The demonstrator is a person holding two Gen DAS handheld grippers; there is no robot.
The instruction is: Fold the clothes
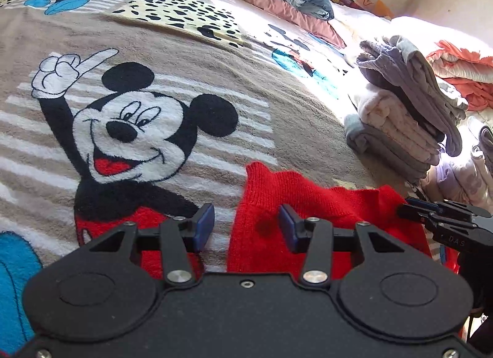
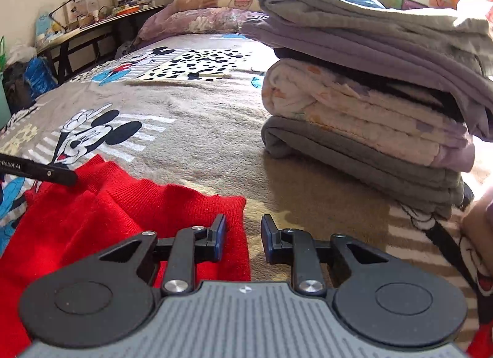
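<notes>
A red knitted sweater [image 1: 311, 213] lies flat on the cartoon-mouse blanket [image 1: 215, 86]. My left gripper [image 1: 246, 225] is open and straddles the sweater's left edge, with nothing pinched between its blue pads. In the right wrist view the same sweater [image 2: 123, 219] fills the lower left. My right gripper [image 2: 243, 236] is open over the sweater's right edge, one finger above the red knit and the other above the blanket [image 2: 200, 129]. The right gripper's fingers [image 1: 431, 213] also show at the right of the left wrist view, and the left gripper's arm [image 2: 40, 171] enters the right wrist view from the left.
A stack of folded clothes [image 2: 369, 105] stands on the bed just right of the sweater, seen also as the stack [image 1: 409, 111] in the left wrist view. An orange garment [image 1: 465, 71] lies behind it. Pillows [image 2: 203, 9] line the headboard; a cluttered desk [image 2: 92, 18] stands at far left.
</notes>
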